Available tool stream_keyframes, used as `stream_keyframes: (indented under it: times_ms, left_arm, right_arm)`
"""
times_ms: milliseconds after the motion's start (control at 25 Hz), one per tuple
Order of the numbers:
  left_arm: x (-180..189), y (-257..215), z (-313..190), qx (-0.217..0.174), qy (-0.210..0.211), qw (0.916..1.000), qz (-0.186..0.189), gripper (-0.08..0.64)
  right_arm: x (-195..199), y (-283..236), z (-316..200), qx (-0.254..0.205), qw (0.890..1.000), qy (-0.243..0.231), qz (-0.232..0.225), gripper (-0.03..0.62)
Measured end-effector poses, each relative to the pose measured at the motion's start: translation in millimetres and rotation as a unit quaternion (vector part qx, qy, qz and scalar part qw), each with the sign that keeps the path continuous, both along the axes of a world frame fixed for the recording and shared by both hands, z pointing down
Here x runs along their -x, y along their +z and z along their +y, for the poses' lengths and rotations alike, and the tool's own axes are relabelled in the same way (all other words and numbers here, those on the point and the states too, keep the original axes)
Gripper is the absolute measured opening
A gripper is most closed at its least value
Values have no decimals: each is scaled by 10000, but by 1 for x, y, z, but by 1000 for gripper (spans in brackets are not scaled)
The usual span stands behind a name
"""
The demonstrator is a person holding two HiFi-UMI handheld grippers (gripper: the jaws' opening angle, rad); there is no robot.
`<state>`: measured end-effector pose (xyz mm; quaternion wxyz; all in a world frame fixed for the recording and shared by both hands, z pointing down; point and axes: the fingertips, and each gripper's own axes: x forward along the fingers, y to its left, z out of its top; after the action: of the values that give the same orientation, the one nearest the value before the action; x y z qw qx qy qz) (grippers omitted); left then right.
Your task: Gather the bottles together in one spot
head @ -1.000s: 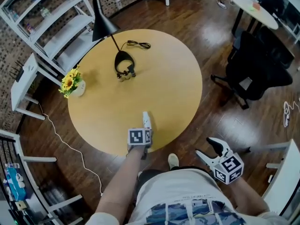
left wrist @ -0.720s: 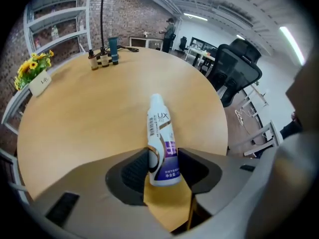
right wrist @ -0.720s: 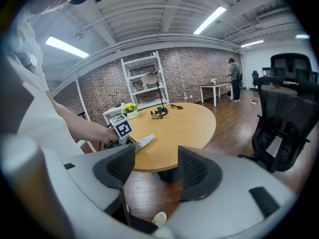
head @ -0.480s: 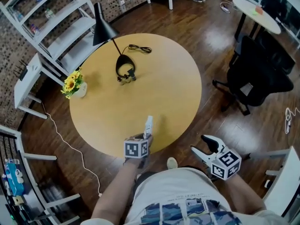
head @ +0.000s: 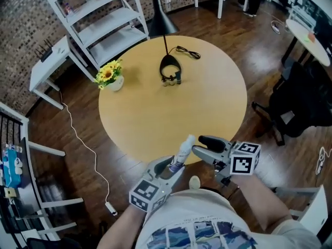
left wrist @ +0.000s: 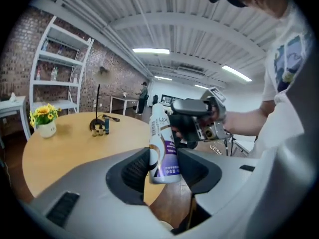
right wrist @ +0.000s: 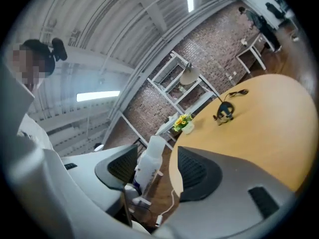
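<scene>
A white bottle with a purple label [head: 182,150] is tilted in the air over the near table edge, with my left gripper [head: 173,168] shut on its lower body. In the left gripper view the bottle [left wrist: 160,133] stands between the pads. My right gripper [head: 198,145] points left at the bottle's top; its jaws have just been closing but still stand wide, and in the right gripper view the bottle [right wrist: 147,166] shows between them, untouched. Three small bottles [head: 171,80] stand by the lamp base on the far side of the round wooden table [head: 140,123].
A black desk lamp [head: 167,64] with its cord stands at the table's far side, and a vase of yellow flowers [head: 110,75] at its left edge. White shelving [head: 98,14] is behind the table. A black office chair [head: 298,102] stands to the right.
The left gripper has lifted the bottle off the table edge and tilted it. The right gripper has swung up and left from beside the person to the bottle's top.
</scene>
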<state>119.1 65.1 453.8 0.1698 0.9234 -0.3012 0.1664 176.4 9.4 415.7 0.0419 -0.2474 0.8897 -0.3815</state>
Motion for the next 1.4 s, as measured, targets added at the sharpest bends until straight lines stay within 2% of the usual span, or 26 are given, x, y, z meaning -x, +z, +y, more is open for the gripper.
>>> stream_keyframes:
  times_ms: [80, 120, 200, 400, 600, 760, 920, 1120, 1280, 1400]
  left_arm:
    - [20, -8, 9, -264, 87, 9996, -27, 187]
    - [32, -8, 14, -335, 105, 9994, -35, 187]
    - [57, -9, 21, -409, 102, 9991, 18, 187]
    - [118, -7, 37, -528, 246, 9983, 90, 187]
    - [141, -4, 39, -471, 538, 9972, 199, 190]
    - [156, 1, 36, -465, 713, 9964, 57, 193]
    - [181, 10, 32, -145, 565, 9983, 13, 196]
    - [214, 41, 21, 592, 64, 9982, 117, 196]
    - [225, 46, 0, 1053, -360, 9925, 507, 195]
    - [226, 46, -18, 1217, -659, 9887, 579, 195]
  right_arm:
    - [35, -14, 0, 199, 9983, -257, -480, 263]
    - [50, -19, 2, 271, 9968, -340, -666, 237]
    - [77, -23, 7, 302, 9961, -385, -739, 107]
    - [139, -23, 27, 385, 9973, -216, -582, 106]
    - [164, -29, 31, 151, 9992, 37, -373, 104]
    - [181, -36, 34, -162, 9995, 253, 3, 104]
    - [171, -47, 28, -679, 9929, 655, 728, 104]
    - [123, -38, -2, -1158, 9675, 1233, 1879, 104]
    - [84, -22, -52, -1222, 9534, 1485, 2326, 104]
    - [60, -8, -92, -1391, 9438, 1479, 2607, 104]
